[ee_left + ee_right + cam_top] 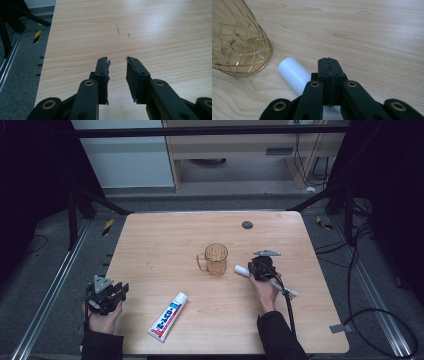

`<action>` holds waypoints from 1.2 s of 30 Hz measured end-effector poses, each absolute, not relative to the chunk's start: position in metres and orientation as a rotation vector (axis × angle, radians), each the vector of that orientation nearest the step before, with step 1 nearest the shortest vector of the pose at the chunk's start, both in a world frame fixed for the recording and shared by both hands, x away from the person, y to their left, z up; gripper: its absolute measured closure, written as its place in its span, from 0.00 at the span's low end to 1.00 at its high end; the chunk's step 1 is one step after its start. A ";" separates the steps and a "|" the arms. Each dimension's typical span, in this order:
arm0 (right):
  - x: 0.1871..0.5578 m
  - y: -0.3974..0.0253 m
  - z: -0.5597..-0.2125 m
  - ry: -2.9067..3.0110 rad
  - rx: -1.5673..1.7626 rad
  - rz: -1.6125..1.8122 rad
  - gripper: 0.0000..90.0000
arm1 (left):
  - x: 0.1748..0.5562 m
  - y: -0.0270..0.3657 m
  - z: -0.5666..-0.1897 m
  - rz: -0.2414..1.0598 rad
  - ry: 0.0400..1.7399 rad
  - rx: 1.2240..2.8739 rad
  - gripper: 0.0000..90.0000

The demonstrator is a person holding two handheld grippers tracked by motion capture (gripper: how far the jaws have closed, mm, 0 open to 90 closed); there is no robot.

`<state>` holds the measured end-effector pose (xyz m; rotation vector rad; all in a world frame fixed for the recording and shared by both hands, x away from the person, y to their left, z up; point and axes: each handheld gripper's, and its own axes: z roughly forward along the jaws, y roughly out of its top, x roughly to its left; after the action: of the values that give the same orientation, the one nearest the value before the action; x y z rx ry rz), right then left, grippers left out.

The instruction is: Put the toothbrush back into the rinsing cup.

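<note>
White cylinder [242,269] on tabletop [165,240], 3 o'clock of mug [215,258]; right tongs [329,65] together above it, holding nothing. Looks light, rigid, rolls; grip mid-body. Left tongs [117,65] apart, idle.

Toothpaste tube [168,316] — blue and red print, too small to read.

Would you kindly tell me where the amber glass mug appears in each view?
High view: amber mug at table centre, just left of the right gripper.
Left gripper view: not in it.
Right gripper view: mug upper left, beyond the white tube.
Shared landmark: the wooden table.
</note>
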<state>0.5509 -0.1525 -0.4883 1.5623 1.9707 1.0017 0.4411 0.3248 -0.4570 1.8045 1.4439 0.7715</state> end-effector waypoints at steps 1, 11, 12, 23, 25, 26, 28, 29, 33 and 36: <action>0.551 -0.153 -0.488 1.977 1.557 0.994 1.00 | 0.441 0.325 -0.457 0.772 1.444 1.804 0.78; 0.545 -0.151 -0.484 2.030 1.545 0.989 1.00 | 0.441 0.324 -0.456 0.769 1.443 1.804 0.78; 0.545 -0.151 -0.484 2.037 1.540 0.986 1.00 | 0.441 0.324 -0.456 0.768 1.443 1.804 0.77; 0.537 -0.152 -0.485 2.071 1.530 0.972 1.00 | 0.441 0.324 -0.457 0.766 1.443 1.806 0.76; 0.536 -0.154 -0.487 2.083 1.536 0.960 1.00 | 0.441 0.323 -0.457 0.766 1.442 1.807 0.76; 0.535 -0.154 -0.488 2.083 1.540 0.959 0.99 | 0.441 0.323 -0.457 0.767 1.442 1.806 0.76; 0.533 -0.156 -0.489 2.083 1.542 0.962 1.00 | 0.441 0.323 -0.456 0.767 1.442 1.805 0.76; 0.532 -0.157 -0.489 2.087 1.534 0.955 0.99 | 0.441 0.323 -0.456 0.768 1.443 1.805 0.76; 0.523 -0.158 -0.487 2.102 1.518 0.953 0.99 | 0.441 0.323 -0.457 0.768 1.443 1.808 0.76; 0.518 -0.159 -0.487 2.118 1.508 0.957 0.99 | 0.441 0.322 -0.457 0.768 1.441 1.809 0.76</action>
<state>0.5180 -0.1592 -0.4873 1.5080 2.1184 0.9574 0.4408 0.3220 -0.4566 1.8087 1.4415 0.7683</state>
